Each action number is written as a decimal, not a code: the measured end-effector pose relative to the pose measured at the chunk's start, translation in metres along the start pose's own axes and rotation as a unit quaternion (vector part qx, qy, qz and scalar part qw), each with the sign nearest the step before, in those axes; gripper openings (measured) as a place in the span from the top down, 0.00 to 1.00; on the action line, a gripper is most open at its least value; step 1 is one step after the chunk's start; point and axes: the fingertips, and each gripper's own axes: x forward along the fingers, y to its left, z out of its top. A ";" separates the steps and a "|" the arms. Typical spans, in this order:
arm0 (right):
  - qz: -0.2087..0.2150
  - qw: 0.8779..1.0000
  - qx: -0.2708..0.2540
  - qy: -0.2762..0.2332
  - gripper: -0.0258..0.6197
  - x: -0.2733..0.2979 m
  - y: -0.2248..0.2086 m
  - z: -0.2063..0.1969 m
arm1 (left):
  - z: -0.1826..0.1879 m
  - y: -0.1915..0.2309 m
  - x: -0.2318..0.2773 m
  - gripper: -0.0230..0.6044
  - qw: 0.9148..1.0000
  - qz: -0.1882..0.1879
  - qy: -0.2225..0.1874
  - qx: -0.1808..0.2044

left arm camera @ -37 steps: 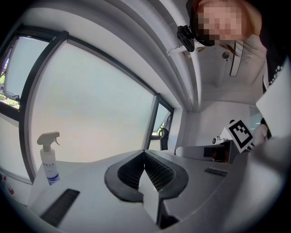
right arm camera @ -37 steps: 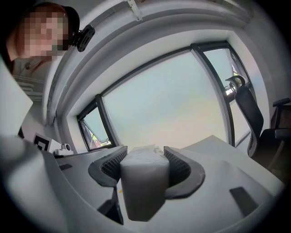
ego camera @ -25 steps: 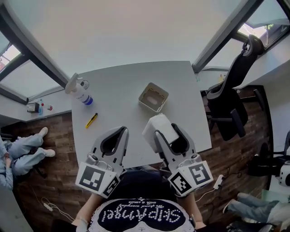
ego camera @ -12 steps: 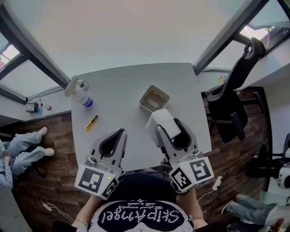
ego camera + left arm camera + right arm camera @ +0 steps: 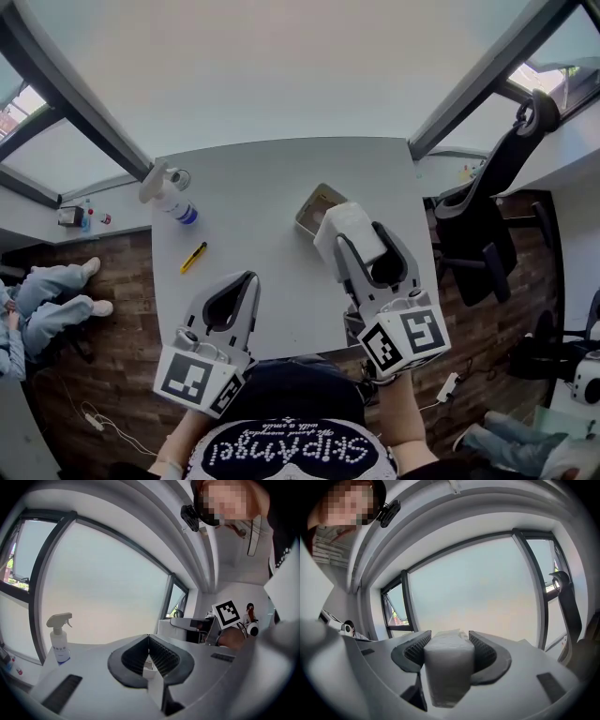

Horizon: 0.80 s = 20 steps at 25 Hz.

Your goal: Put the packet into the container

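My right gripper [image 5: 361,234] is shut on a white packet [image 5: 347,230], held above the table right next to a small square beige container [image 5: 316,206], whose right part the packet hides. In the right gripper view the packet [image 5: 449,660] fills the gap between the jaws of the right gripper [image 5: 450,649]. My left gripper [image 5: 247,283] hovers near the table's front edge with its jaws shut and nothing between them. The left gripper [image 5: 149,654] shows its ribbed pads touching in its own view.
On the white table [image 5: 253,187] a spray bottle [image 5: 169,195] lies at the far left, and the spray bottle [image 5: 58,637] also shows in the left gripper view. A yellow utility knife [image 5: 191,258] lies below it. A black office chair [image 5: 487,197] stands to the right.
My right gripper has carried the packet forward and to the right, up to the container. The left gripper has stayed near the front edge.
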 end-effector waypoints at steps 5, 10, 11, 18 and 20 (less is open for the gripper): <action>-0.011 1.000 0.005 0.000 0.56 0.017 -0.019 -0.001 | -0.002 0.004 0.004 0.95 1.000 0.013 0.006 -0.003; -0.018 1.000 0.020 0.002 0.56 0.036 -0.033 -0.009 | -0.004 0.006 0.007 0.95 1.000 0.022 0.010 -0.007; -0.018 1.000 0.022 0.003 0.56 0.040 -0.035 -0.012 | -0.004 0.007 0.007 0.95 1.000 0.023 0.011 -0.007; -0.014 0.999 0.030 0.007 0.56 0.066 -0.053 -0.030 | -0.007 0.009 0.008 0.95 0.999 0.037 0.020 -0.007; -0.014 1.000 0.027 0.007 0.56 0.073 -0.058 -0.034 | -0.009 0.010 0.008 0.95 0.999 0.040 0.022 -0.008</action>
